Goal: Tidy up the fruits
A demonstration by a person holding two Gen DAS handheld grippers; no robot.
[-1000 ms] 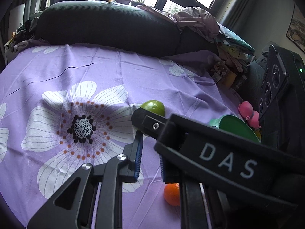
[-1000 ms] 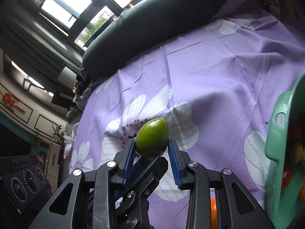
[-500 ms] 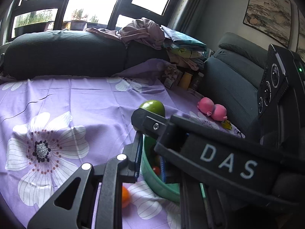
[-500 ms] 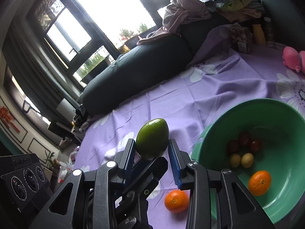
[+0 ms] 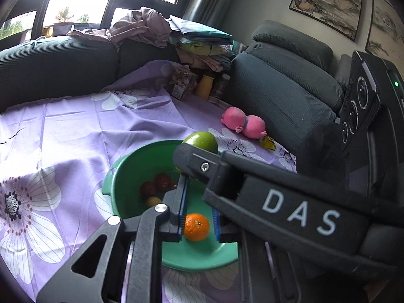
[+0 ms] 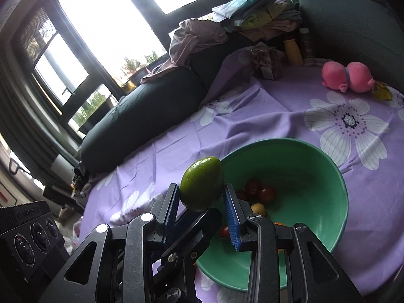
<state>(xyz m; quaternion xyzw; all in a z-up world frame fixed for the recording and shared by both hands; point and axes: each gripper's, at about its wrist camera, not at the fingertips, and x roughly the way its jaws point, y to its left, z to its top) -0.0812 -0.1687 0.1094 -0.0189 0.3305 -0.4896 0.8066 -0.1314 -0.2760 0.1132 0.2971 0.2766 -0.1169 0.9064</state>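
A green lime [image 6: 202,184] sits between the blue pads of my right gripper [image 6: 200,194], which is shut on it above the near-left rim of a green bowl [image 6: 315,151]. Inside the bowl lie dark red fruits [image 6: 260,190], a small yellow one [image 6: 257,208] and an orange [image 5: 197,227]. In the left wrist view the lime [image 5: 202,141] shows above the right gripper's black body, which crosses the picture. My left gripper [image 5: 198,214] hangs over the bowl [image 5: 141,151], shut to a narrow gap and holding nothing. The orange seen through that gap rests in the bowl.
The bowl stands on a purple flowered cloth [image 5: 75,131]. A pink plush toy [image 5: 243,123] and a yellow packet [image 5: 267,142] lie behind it. A yellow bottle [image 5: 205,87] and a snack box stand in the corner of a dark sofa [image 5: 277,93] piled with clothes.
Both views have swung right, from the big white flower on the cloth to the green bowl, which now lies under the grippers. The lime stays in the right gripper.
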